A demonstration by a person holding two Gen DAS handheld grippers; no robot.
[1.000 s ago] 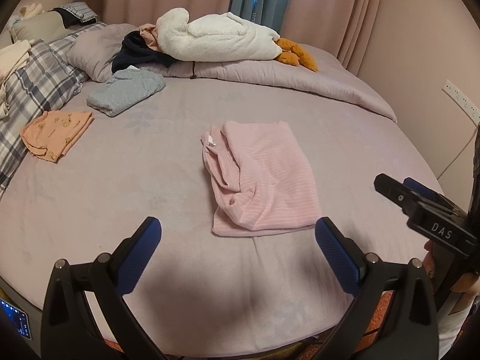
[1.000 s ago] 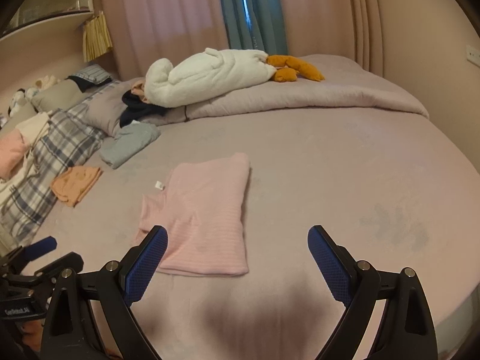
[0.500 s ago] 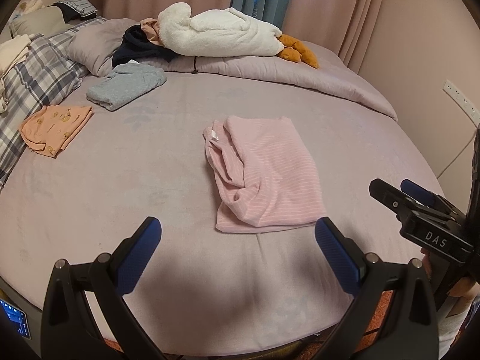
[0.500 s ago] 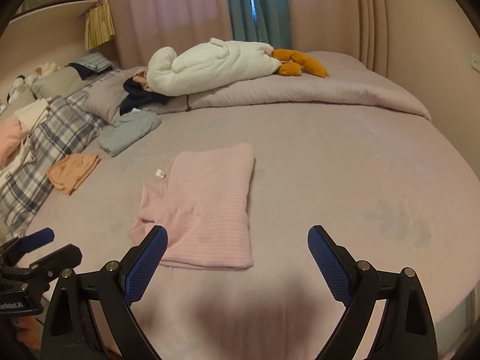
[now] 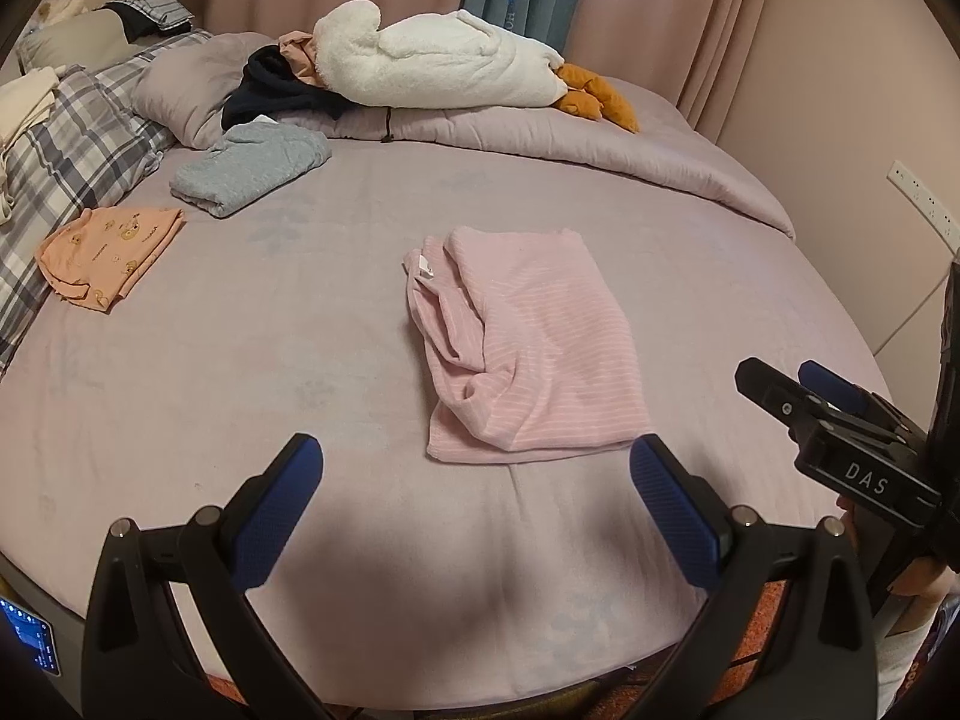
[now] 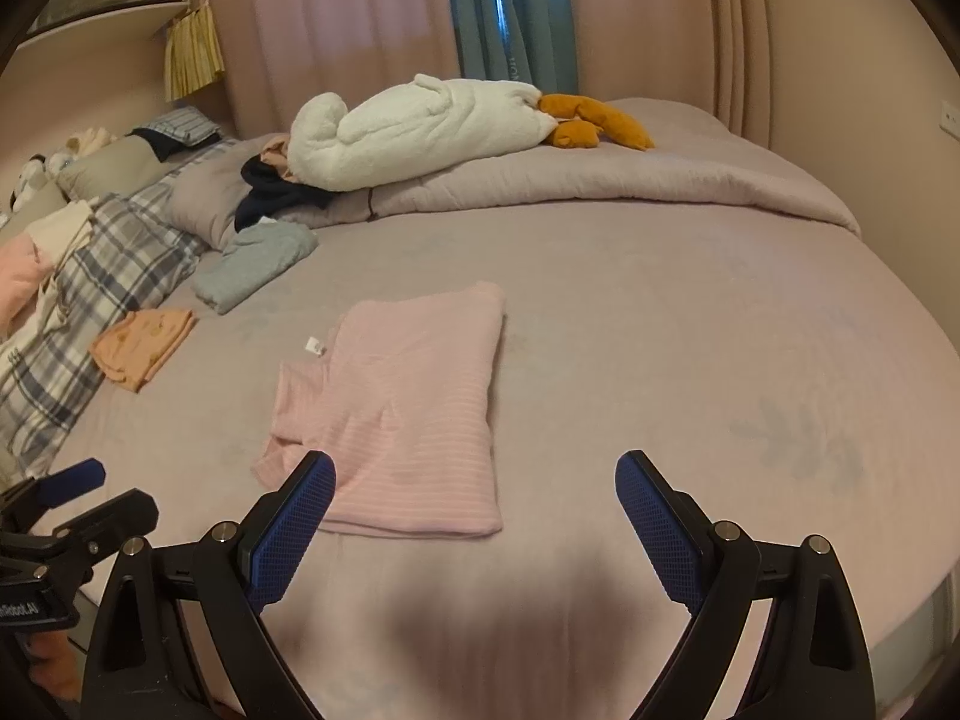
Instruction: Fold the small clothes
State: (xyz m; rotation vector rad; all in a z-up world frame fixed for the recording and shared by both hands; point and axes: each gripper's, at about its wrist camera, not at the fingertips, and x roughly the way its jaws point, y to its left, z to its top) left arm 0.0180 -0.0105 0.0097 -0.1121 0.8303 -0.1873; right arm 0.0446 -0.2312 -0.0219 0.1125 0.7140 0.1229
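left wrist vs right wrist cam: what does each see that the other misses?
Left wrist only: the left gripper wide open, a small lit screen at bottom left, a wall outlet strip.

Right wrist only: the right gripper wide open, a shelf with yellow fringe, a pink garment at far left.

Both: the pink striped garment folded on the bed, grey garment, orange garment, white plush.

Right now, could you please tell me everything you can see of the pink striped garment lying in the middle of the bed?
The pink striped garment is a soft-looking knit with thin pale horizontal stripes, folded into a rough rectangle. Its right side lies smooth; its left side is bunched in rumpled folds, with a small white tag at the far left corner. It rests flat on the mauve bedsheet, apart from the other clothes. Neither the left gripper nor the right gripper touches it; both are open.
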